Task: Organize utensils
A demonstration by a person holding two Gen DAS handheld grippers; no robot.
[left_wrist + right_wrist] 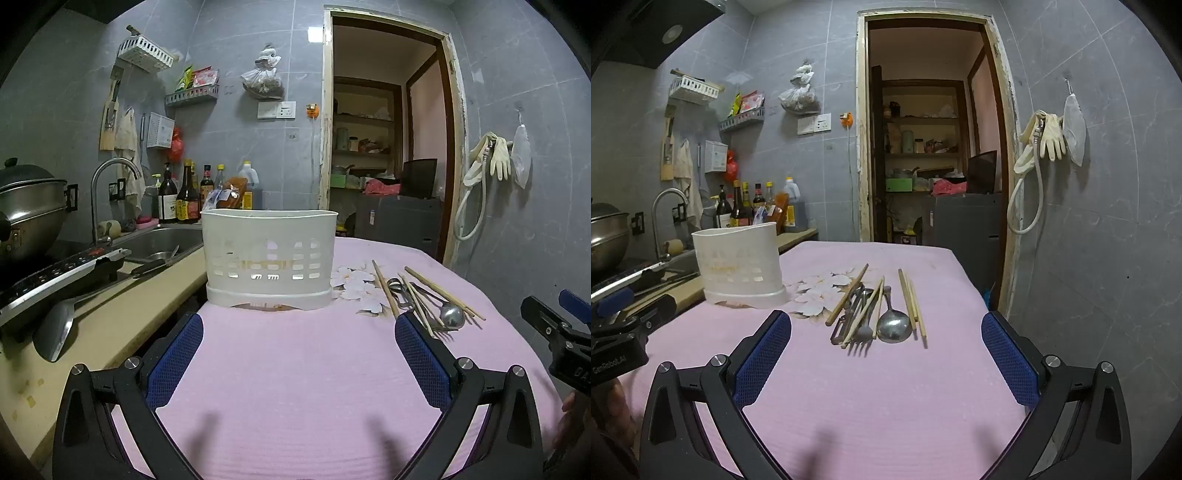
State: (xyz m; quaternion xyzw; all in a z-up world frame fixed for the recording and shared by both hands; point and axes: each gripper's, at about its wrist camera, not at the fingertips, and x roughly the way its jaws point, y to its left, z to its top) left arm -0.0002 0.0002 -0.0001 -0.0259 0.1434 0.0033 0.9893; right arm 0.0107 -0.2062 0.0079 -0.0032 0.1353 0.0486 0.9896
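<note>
Left wrist view showed the left gripper [299,354] spread wide and empty above the pink cloth [295,387], aimed straight at the white caddy [269,254], which stood upright near the table's left edge, beside the counter [122,321] and the sink [162,243]. To the right of the caddy, and well apart from it, the utensils lay in a loose bundle on the cloth: wooden chopsticks [908,299], a fork [862,332] and a spoon [893,325], some crossing one another, with a dark metal piece under them that I could not name. The right gripper [886,354] also stood wide and held nothing, pointed at that bundle from the near side. Nothing looked sorted yet, so the step in hand seemed to be the first pick. It would likely go best by taking an outer piece, such as the rightmost chopsticks, pinching near the middle so it stayed level, while the left tool steadied the light caddy against tipping. The cloth between the bundle and the caddy offered room to carry across; the table's right edge [971,280] lay near the chopsticks, so a nudge that way could roll one off.
</note>
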